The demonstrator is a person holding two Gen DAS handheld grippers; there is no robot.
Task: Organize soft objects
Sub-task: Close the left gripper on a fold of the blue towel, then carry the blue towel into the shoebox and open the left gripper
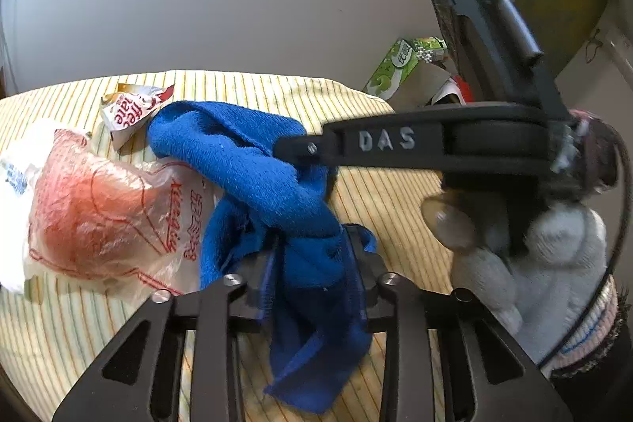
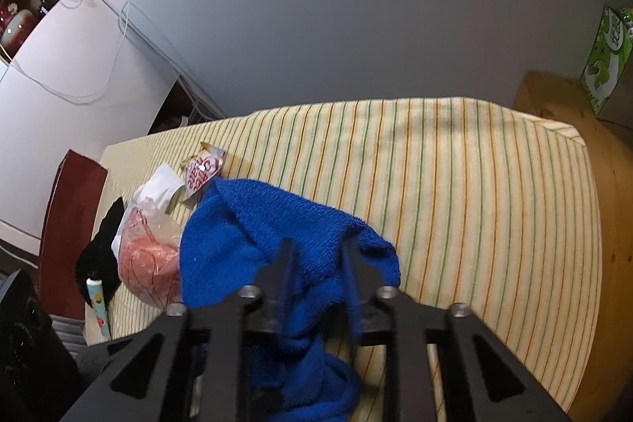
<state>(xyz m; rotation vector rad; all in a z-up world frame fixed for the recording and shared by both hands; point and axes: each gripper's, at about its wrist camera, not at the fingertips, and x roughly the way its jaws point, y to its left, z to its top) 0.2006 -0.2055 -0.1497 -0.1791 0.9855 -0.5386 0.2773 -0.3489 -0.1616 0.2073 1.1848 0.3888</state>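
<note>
Left wrist view: desk covered by a yellow striped cloth (image 1: 277,86), grey wall behind. Blue towel (image 1: 253,161) lies bunched mid-cloth, beside a red-printed plastic bag (image 1: 103,216) and a coffee sachet (image 1: 130,113). Left tongs (image 1: 312,263) pinch the towel's near fold; right tongs (image 1: 300,145) bite its far side.

Right wrist view: right tongs (image 2: 316,260) narrow, clamped on the towel (image 2: 237,224). Wooden desk edge (image 2: 609,224) bare at right; green box (image 2: 605,66) beyond.

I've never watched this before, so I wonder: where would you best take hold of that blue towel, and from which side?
By its raised folds, from above. The blue towel lies crumpled on the striped cloth, so bunched ridges stand up for pinching. The left gripper and right gripper each look shut on one.
</note>
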